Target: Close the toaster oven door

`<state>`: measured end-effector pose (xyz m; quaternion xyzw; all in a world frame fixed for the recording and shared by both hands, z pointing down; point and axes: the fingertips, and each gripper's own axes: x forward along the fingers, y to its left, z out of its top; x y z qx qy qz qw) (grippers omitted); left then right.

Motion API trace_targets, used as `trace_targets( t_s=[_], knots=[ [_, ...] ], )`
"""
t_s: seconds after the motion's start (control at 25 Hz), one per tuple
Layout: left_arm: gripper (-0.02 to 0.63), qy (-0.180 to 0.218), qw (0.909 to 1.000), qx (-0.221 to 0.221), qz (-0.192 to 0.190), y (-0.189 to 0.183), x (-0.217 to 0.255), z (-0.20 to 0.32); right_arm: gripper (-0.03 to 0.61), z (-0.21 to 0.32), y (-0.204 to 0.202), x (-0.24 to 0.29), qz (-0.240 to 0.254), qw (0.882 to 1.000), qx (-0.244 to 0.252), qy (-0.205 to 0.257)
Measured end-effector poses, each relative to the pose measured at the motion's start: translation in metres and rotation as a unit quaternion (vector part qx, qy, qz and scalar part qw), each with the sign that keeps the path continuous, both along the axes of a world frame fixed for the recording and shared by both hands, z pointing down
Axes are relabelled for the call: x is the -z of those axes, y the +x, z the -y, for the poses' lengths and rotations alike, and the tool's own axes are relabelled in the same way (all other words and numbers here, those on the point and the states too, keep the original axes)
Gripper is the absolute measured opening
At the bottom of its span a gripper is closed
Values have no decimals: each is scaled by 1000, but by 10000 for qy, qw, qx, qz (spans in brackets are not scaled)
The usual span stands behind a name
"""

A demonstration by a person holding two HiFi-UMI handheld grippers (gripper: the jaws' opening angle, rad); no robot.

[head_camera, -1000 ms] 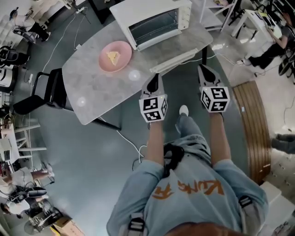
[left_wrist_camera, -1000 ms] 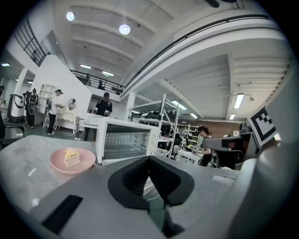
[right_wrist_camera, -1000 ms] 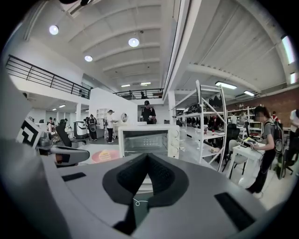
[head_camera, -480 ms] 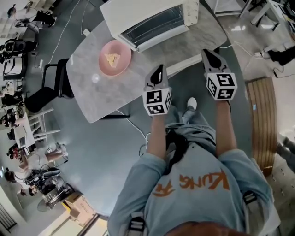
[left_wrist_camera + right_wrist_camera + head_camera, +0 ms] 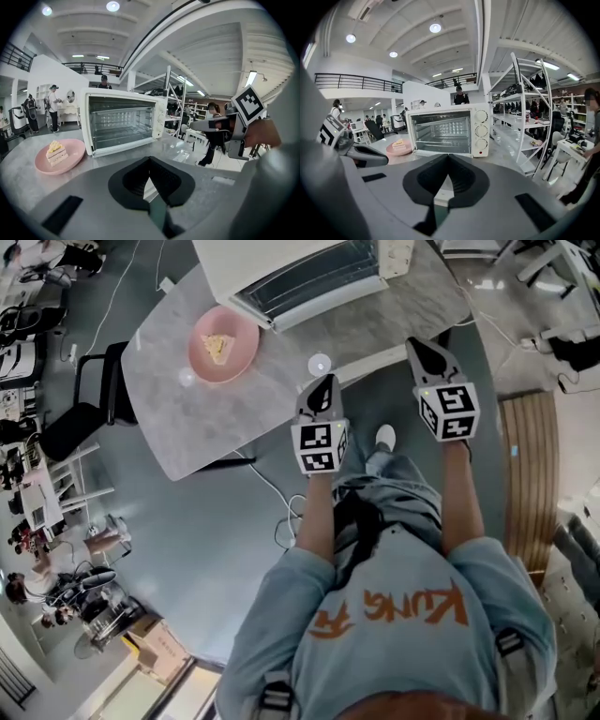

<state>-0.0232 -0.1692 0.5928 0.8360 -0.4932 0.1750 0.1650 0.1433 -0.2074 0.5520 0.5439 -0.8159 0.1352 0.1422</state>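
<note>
At the far side of the grey table [image 5: 187, 418], the white toaster oven [image 5: 300, 268] is sitting with its long axis running left to right. Its mouth is facing near and its door [image 5: 370, 368] is hanging open. A pink plate [image 5: 223, 343] is lying to its left. Grey floor [image 5: 216, 549] and white shelving [image 5: 525, 108] are surrounding it. Orange shirt lettering [image 5: 412, 606] is partly reading "KUNG". The left gripper [image 5: 325, 381] and right gripper [image 5: 417, 343] are hovering near the door, jaws pressed together, empty.

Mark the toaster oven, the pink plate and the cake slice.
toaster oven [image 5: 447, 131]: right gripper view, inside its open cavity
pink plate [image 5: 241, 360]: head view, bare surface near rim
cake slice [image 5: 57, 153]: left gripper view, its side face
</note>
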Motion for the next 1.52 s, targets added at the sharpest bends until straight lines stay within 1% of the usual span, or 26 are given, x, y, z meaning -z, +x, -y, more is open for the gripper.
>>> trace_targets(
  t_s=[0.16,0.32,0.44,0.56,0.64,0.76,0.88,1.0,1.24,1.4,1.52],
  knots=[
    [0,-232,9994,-129,204,5,-21,-10,-2,-8,-6,-23,-219,9992,264,-225],
    [0,-540,9973,-284,414,7,-47,-20,-2,-14,-13,-51,-416,9961,500,-588],
    [0,-769,9953,-311,500,5,-64,-25,-2,-19,-18,-70,-594,9924,654,-852],
    [2,-1004,9927,-254,624,2,-77,-28,-2,-25,-22,-87,-937,9860,858,-1077],
    [2,-1132,9900,-226,806,-2,-85,-30,-2,-30,-27,-96,-1329,9781,1071,-1188],
    [0,-1274,9844,-270,1185,-8,-94,-30,-2,-35,-31,-112,-2084,9589,1464,-1246],
    [2,-1389,9790,-388,1442,-11,-102,-29,-2,-35,-29,-126,-2452,9460,1605,-1387],
    [1,-1381,9753,-496,1650,-11,-105,-25,-2,-33,-29,-136,-2748,9334,1785,-1461],
    [1,-1504,9682,-633,1897,-10,-114,-22,-2,-35,-29,-156,-2827,9270,1851,-1624],
    [1,-1572,9655,-704,1951,-7,-120,-19,-2,-31,-34,-160,-2665,9316,1840,-1650],
    [0,-1497,9637,-753,2077,-6,-117,-20,-2,-29,-35,-159,-2766,9289,1879,-1593]
  ],
)
